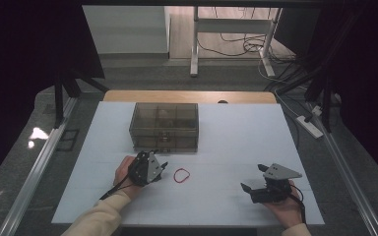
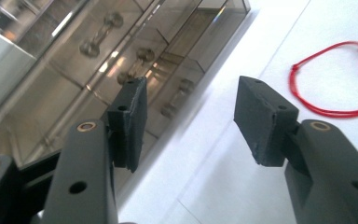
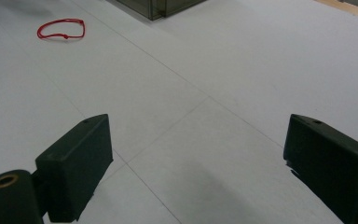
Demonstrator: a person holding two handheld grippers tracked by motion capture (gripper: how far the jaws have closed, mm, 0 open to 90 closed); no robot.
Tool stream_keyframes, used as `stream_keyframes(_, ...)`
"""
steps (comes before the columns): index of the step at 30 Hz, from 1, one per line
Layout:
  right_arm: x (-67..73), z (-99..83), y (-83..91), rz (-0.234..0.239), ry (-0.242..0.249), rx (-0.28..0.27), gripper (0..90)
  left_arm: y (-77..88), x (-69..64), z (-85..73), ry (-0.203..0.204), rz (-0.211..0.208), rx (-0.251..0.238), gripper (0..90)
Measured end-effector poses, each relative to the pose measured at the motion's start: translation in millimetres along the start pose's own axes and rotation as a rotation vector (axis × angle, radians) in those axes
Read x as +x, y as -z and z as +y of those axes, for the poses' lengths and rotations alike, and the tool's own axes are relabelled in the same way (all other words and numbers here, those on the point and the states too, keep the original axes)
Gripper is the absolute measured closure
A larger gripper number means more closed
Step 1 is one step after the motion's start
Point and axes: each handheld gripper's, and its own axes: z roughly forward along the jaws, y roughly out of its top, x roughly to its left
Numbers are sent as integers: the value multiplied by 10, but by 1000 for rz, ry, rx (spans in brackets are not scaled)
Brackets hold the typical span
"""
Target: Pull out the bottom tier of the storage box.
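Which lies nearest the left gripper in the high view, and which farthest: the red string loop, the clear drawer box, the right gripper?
From the left gripper:
1. Red string loop, just to its right.
2. Clear drawer box, just behind it.
3. Right gripper, far right.

Desk legs, perhaps cables

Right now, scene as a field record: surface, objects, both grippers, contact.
surface: white table top
box: smoky see-through drawer box, far side of the table, drawers look shut, knobs facing the person
loop: red cord loop, flat on the table in front of the box, apart from it
left gripper: left gripper beside the loop, jaws apart, nothing between them
right gripper: right gripper low over the bare table, jaws wide apart, nothing held
contact: neither gripper touches the loop or the box
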Motion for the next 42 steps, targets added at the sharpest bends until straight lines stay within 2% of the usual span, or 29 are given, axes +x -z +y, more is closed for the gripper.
stream_keyframes(6,24,32,-40,13,-2,-10,75,134,88,-71,121,-41,-4,390)
stream_keyframes(13,32,61,-79,34,-18,-22,75,227,169,-171,216,-79,49,320)
stream_keyframes(18,58,114,-126,44,-17,-34,75,306,261,-293,276,-78,72,292)
stream_keyframes(23,88,162,-193,61,-18,-33,75,309,316,-348,307,-74,87,264)
stream_keyframes(27,106,211,-250,63,-19,-33,75,280,333,-351,314,-64,80,262)
stream_keyframes(35,167,278,-382,80,-1,-17,75,263,414,-389,371,-81,74,254)
stream_keyframes(42,198,325,-442,87,1,-23,75,244,431,-391,368,-86,75,249)
